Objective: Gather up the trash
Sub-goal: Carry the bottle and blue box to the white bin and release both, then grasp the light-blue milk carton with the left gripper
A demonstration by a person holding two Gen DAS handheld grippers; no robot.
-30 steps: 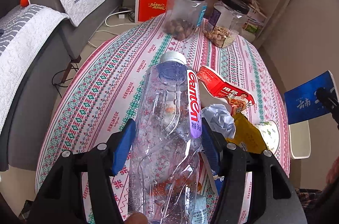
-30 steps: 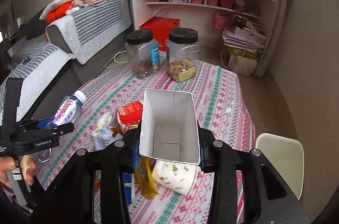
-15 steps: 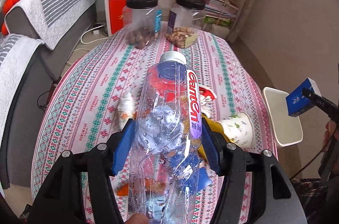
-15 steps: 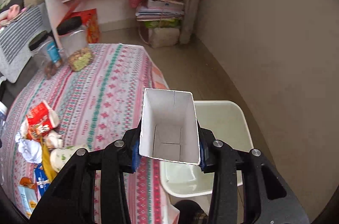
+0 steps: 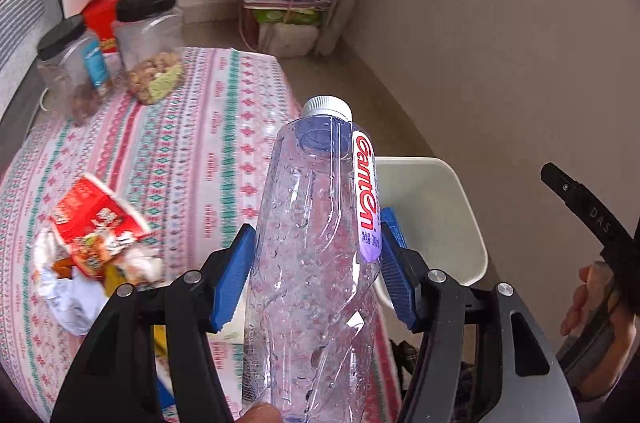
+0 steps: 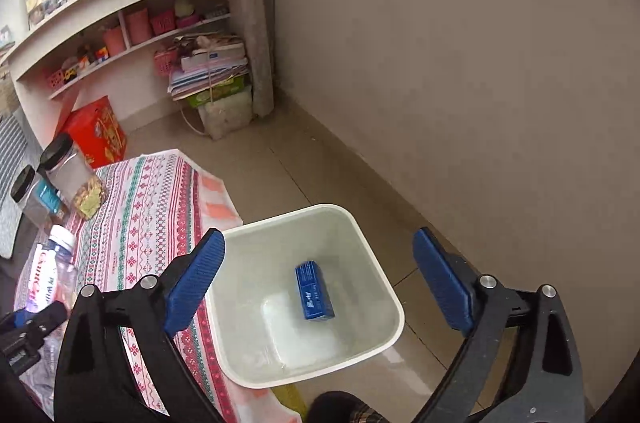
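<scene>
My left gripper is shut on a crumpled clear plastic bottle with a white cap, held near the table's right edge, close to the white bin. My right gripper is open and empty above that white bin, which stands on the floor beside the table. A blue carton lies inside the bin. The bottle also shows at the left of the right wrist view. More trash lies on the table: a red snack wrapper and crumpled white paper.
The table has a patterned cloth. Two black-lidded jars stand at its far end. A white shelf unit and a red box stand behind. A beige wall runs close along the right of the bin.
My right gripper swung from the table to over the bin, opened and let go of the blue carton, which now lies in the bin. My left gripper carried the bottle rightward toward the bin.
</scene>
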